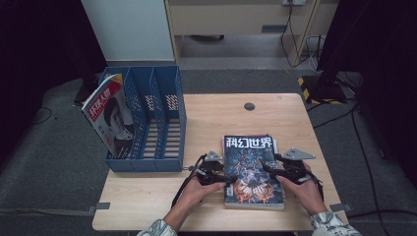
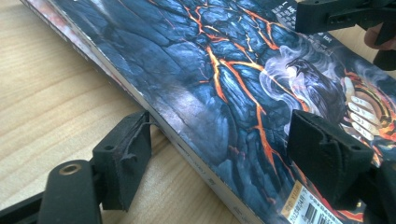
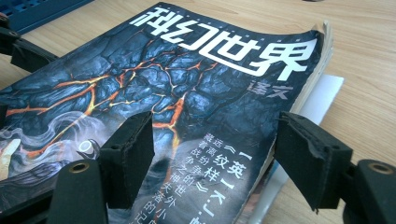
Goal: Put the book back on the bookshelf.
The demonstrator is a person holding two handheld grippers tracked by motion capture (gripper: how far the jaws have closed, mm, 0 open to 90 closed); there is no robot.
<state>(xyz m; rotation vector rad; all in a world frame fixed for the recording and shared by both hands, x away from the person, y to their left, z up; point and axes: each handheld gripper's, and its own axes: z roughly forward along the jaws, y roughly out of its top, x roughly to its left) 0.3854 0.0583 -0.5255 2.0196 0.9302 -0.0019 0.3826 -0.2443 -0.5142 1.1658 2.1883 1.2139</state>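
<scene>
A magazine [image 1: 253, 169] titled 科幻世界 – dark cover veined with orange – lies flat on the table [image 1: 206, 118] beside the blue file rack [image 1: 147, 123]. The left gripper [image 1: 215, 173] and right gripper [image 1: 281, 169] both stand open, straddling its opposite edges without pressing.

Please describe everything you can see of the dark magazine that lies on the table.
The magazine lies flat, face up, near the front edge of the wooden table. Its glossy cover shows dark blue rock with orange cracks and large white Chinese characters at the top. The page edges curl slightly at one corner, and something white and flat lies under it. The left gripper and right gripper each straddle a side edge, jaws open.
</scene>
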